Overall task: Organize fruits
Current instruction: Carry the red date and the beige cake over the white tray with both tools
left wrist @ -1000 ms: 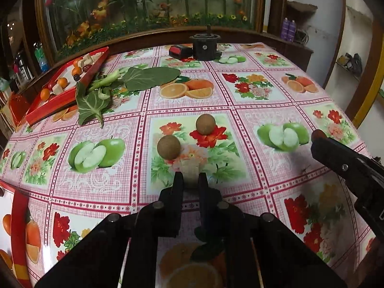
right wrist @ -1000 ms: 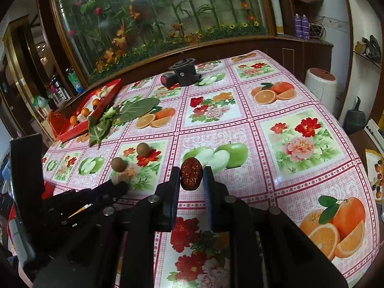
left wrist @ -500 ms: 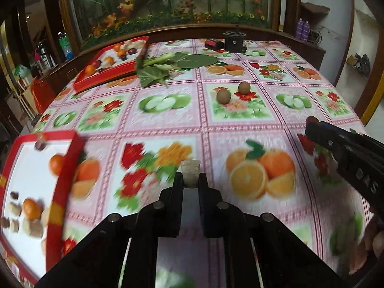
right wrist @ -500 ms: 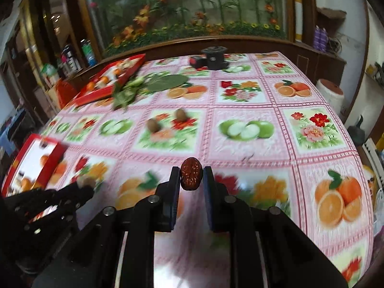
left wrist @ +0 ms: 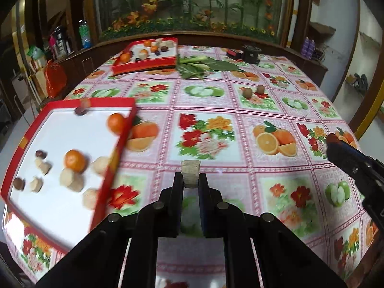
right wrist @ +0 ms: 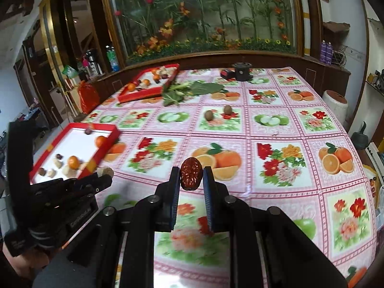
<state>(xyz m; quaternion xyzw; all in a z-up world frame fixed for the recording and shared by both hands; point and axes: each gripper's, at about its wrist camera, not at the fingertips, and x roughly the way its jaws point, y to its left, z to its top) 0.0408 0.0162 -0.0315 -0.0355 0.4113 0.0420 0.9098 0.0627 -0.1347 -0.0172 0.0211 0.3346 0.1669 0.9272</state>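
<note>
Left gripper [left wrist: 190, 180]: jaws clamped on a pale, cork-coloured fruit piece [left wrist: 190, 171], held above the counter [left wrist: 240, 120] at lower centre of the left wrist view.

Right gripper [right wrist: 192, 175]: jaws clamped on a dark red, wrinkled date [right wrist: 190, 173], held above the counter at centre of the right wrist view. In the left wrist view this gripper enters from the right edge.

Near red tray [left wrist: 115, 153]: at left of the left wrist view, resting on the counter edge. It holds oranges [left wrist: 75, 160], pale pieces and small dark fruits; this part of the view is blurred.

Far red tray [left wrist: 144, 66]: upper centre-left, also holding mixed fruit. Green leaves [left wrist: 204, 66] lie just beside it to the right.

Two brown round fruits [left wrist: 253, 91] sit loose on the counter, upper right of centre, near each other and well apart from both trays.

A black device [left wrist: 250, 53] stands at the far counter edge.
</note>
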